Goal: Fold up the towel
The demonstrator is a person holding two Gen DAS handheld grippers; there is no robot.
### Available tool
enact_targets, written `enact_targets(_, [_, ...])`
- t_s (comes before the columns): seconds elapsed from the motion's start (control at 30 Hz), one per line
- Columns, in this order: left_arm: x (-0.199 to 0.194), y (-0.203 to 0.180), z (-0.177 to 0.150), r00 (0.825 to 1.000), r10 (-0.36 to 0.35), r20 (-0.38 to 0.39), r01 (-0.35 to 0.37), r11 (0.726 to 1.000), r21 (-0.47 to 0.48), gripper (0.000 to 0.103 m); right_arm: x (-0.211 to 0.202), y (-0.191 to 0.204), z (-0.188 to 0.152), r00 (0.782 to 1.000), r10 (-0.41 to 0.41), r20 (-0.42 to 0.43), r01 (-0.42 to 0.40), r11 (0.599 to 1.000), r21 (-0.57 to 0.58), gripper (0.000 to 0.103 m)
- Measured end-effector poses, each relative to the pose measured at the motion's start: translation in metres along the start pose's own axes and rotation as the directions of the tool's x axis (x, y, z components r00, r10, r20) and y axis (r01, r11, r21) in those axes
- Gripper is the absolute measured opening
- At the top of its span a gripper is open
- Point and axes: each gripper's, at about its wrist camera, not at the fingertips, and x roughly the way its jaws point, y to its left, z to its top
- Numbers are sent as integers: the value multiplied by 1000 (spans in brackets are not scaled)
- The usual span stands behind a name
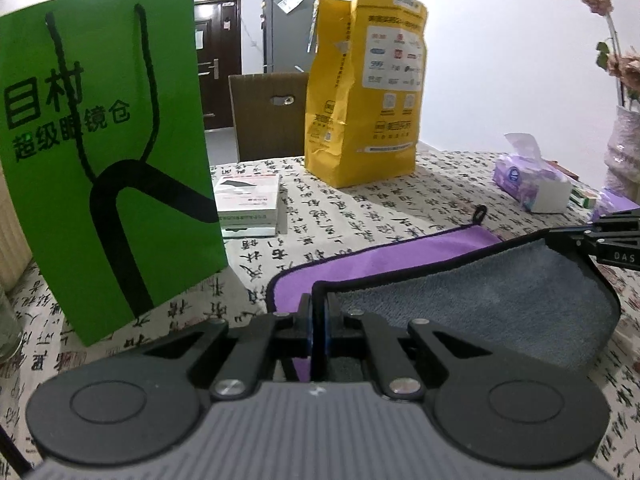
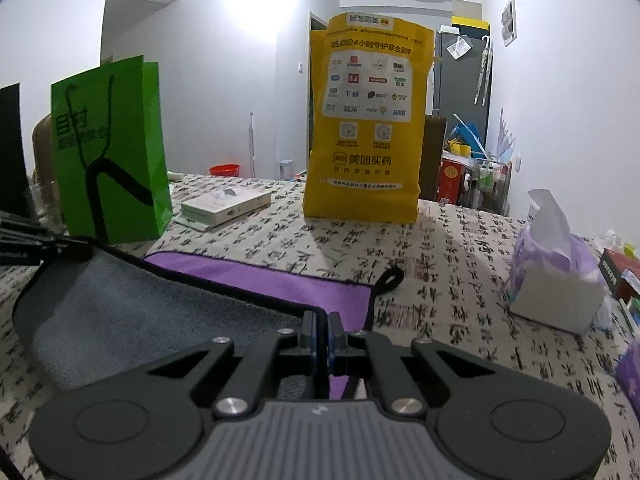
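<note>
A towel, purple on one side and grey on the other with black trim, lies on the patterned tablecloth, in the left wrist view [image 1: 400, 256] and the right wrist view [image 2: 256, 280]. Its near edge is lifted, so the grey side [image 1: 480, 300] hangs over the purple layer. My left gripper [image 1: 319, 320] is shut on the towel's near left corner. My right gripper [image 2: 320, 336] is shut on the near right corner; it shows at the right edge of the left view [image 1: 612, 236]. The left gripper shows at the left edge of the right view [image 2: 44, 244]. The towel's black loop [image 2: 390, 280] lies at its far right corner.
A green paper bag [image 1: 108, 160] stands left of the towel. A yellow paper bag [image 2: 368, 120] stands behind it, a white box [image 2: 226, 204] between them. A tissue pack [image 2: 556, 276] sits to the right, with a vase of flowers [image 1: 624, 148] and small boxes [image 2: 624, 276] beyond.
</note>
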Motion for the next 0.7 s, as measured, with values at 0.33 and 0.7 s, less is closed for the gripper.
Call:
enact_targets(0.33, [45,17,20,1000,21,-14,-21,1000,-12,6,57,-23,23,999,30,-27,-28,998,48,5])
enact_targets(0.7, [89,35,24,998,17,-63,-18,1000,-4,8,94,-37,32,998,21,-63,-17,998,65,7])
